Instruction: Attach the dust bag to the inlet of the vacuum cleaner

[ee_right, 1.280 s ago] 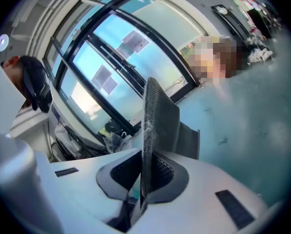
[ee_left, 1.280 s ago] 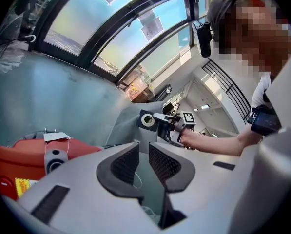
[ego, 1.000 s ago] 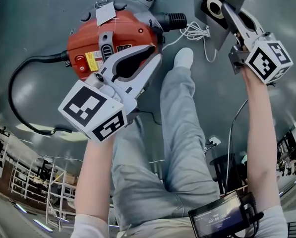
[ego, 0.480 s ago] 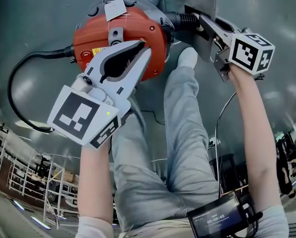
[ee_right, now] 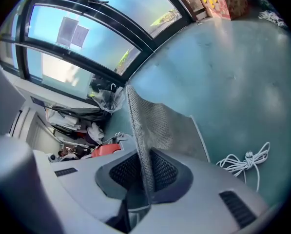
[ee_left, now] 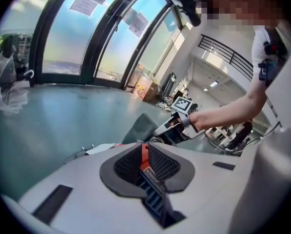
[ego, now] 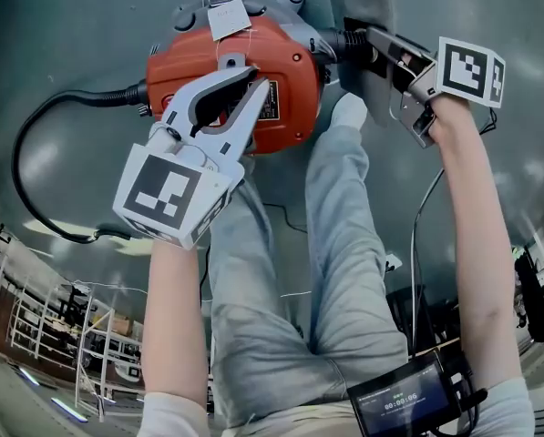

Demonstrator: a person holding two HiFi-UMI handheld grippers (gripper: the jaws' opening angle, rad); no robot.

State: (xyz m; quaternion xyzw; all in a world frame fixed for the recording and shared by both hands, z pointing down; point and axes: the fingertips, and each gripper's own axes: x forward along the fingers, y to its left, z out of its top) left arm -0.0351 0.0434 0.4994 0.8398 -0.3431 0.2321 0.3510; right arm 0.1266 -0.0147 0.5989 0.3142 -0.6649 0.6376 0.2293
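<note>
The red vacuum (ego: 253, 71) sits on the grey floor (ego: 71, 44) at 11 o'clock in the head view. A black hose (ego: 30, 144) curls out of its 9 o'clock side, and a white tag (ego: 226, 16) lies on top. A white shoe (ego: 349, 107) and a grey trouser leg (ego: 344, 244) are at the vacuum's 5 o'clock. A white cord (ee_right: 245, 162) lies on the floor past the bag. The black inlet (ego: 340, 42) sticks out at the vacuum's 3 o'clock. The grey bag (ego: 358, 7) stands on edge right beside the inlet; I cannot tell if they touch. The right gripper (ego: 374, 39) comes in from 3 o'clock and pinches the bag's edge tight. The left gripper (ego: 251, 76) points down onto the vacuum from 7 o'clock, its jaws nearly together with a red part of the vacuum squeezed between them.
</note>
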